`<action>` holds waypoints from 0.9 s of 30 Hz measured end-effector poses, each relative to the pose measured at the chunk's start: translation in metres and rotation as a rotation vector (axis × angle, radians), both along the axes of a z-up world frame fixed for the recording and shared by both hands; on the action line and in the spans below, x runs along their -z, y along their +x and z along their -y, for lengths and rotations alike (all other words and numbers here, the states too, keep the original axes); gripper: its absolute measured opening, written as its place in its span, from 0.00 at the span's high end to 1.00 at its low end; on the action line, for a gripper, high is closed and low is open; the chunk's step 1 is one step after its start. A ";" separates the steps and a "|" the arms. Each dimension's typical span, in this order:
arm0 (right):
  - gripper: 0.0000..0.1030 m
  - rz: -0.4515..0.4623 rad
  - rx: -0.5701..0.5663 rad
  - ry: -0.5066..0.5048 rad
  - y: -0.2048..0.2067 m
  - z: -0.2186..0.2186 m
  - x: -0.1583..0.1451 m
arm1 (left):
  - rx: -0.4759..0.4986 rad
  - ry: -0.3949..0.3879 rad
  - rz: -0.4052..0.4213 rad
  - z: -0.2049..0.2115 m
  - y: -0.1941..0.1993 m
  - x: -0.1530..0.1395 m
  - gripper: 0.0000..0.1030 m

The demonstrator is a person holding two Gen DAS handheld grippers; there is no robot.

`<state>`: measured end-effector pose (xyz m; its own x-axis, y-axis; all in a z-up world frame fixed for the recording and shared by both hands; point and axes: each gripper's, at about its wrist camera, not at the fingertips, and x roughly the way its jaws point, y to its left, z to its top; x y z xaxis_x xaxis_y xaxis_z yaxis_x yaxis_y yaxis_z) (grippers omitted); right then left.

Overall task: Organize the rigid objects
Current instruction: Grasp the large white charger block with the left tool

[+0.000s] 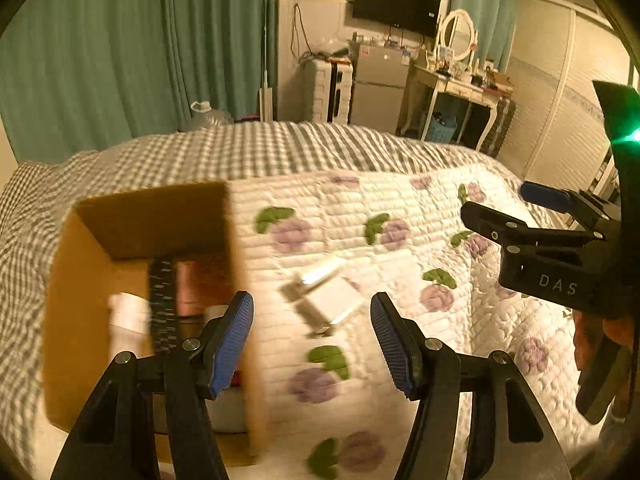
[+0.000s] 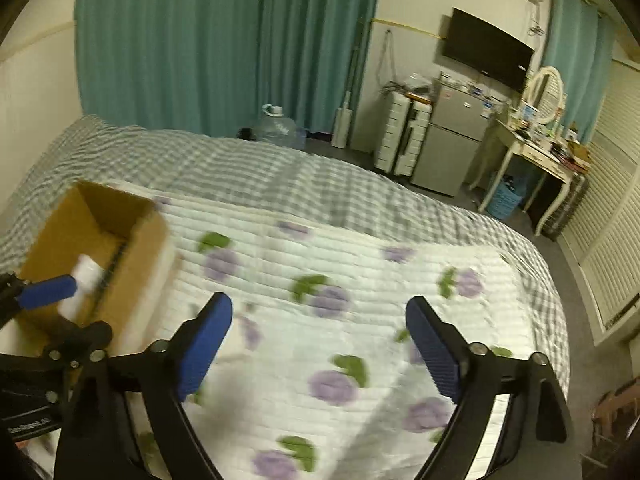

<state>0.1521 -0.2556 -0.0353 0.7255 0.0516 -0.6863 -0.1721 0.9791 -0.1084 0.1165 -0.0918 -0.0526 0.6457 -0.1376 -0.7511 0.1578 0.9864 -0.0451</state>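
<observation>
An open cardboard box [image 1: 80, 280] stands on the bed at the left; it also shows in the right wrist view [image 2: 132, 248]. Inside it are a white item [image 1: 128, 312], a dark patterned item [image 1: 162, 304] and a reddish-brown item [image 1: 200, 284]. A blurred white flat object [image 1: 328, 296] lies on the floral quilt [image 1: 400, 208], just beyond my open, empty left gripper [image 1: 312, 340]. My right gripper [image 2: 320, 344] is open and empty above the quilt; it also shows in the left wrist view [image 1: 496, 208] at the far right.
A grey checked blanket [image 2: 240, 168] covers the far side of the bed. Beyond it are teal curtains [image 2: 200, 40], a water jug [image 2: 276, 124], a small fridge [image 2: 452, 140], a dressing table with mirror [image 2: 536, 136] and a wall TV [image 2: 488, 52].
</observation>
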 end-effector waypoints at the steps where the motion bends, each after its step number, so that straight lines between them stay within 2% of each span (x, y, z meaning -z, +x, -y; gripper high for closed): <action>1: 0.11 -0.004 0.008 0.004 0.002 0.010 0.007 | -0.006 0.004 -0.007 0.006 0.003 0.004 0.38; 5: 0.09 -0.019 -0.002 0.011 0.013 0.036 0.033 | -0.054 0.041 -0.037 0.034 0.017 0.031 0.38; 8: 0.07 -0.040 -0.034 -0.023 0.027 0.039 0.052 | -0.085 0.072 -0.076 0.048 0.027 0.056 0.38; 13: 0.07 -0.139 -0.070 -0.006 0.044 0.046 0.083 | -0.142 0.096 -0.117 0.053 0.045 0.096 0.38; 17: 0.07 -0.160 -0.077 0.063 0.047 0.055 0.087 | -0.163 0.117 -0.125 0.054 0.058 0.116 0.38; 21: 0.07 -0.191 -0.060 0.105 0.052 0.062 0.092 | -0.180 0.106 -0.151 0.050 0.072 0.132 0.35; 27: 0.07 -0.202 -0.036 0.130 0.054 0.068 0.093 | -0.158 0.117 -0.112 0.049 0.077 0.135 0.35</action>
<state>0.2056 -0.3239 -0.1279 0.5707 0.1725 -0.8028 -0.2127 0.9754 0.0584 0.1933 -0.1405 -0.1881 0.5644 0.0507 -0.8240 0.0013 0.9981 0.0624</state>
